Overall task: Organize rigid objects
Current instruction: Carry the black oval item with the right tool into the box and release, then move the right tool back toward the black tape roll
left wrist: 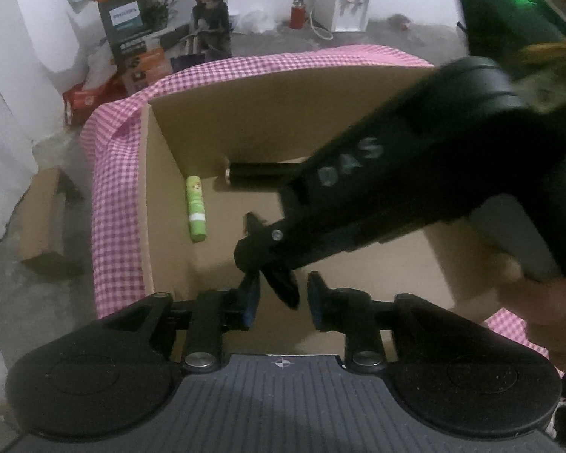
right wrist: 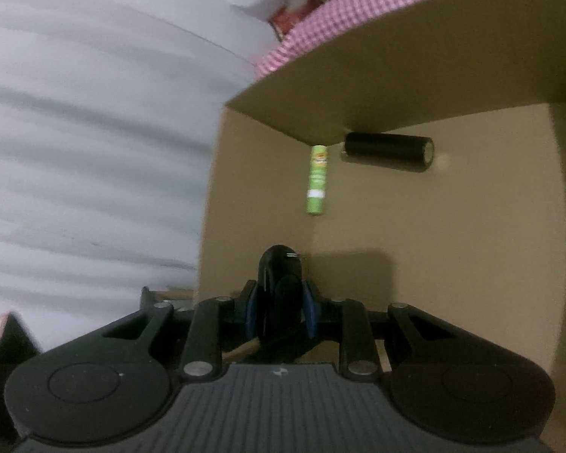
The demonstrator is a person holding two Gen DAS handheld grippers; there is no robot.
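Note:
An open cardboard box [left wrist: 177,143] sits on a pink checked cloth [left wrist: 113,196]. On its floor lie a green tube [left wrist: 195,209] by the left wall and a black cylinder [left wrist: 253,173] along the far wall; both show in the right wrist view, the green tube [right wrist: 317,179] and the black cylinder [right wrist: 388,151]. My left gripper [left wrist: 281,304] is open and empty over the box's near edge. My right gripper [right wrist: 281,311] is shut on a black rounded object [right wrist: 279,275] and hangs inside the box. It also shows in the left wrist view [left wrist: 268,260], reaching in from the right.
The box wall [right wrist: 434,60] rises on the far side. White wrapped rolls [right wrist: 94,132] stand left of the box. Beyond the table are stacked cartons [left wrist: 132,37], a seated person [left wrist: 211,19] and a small cardboard box [left wrist: 45,219] on the floor.

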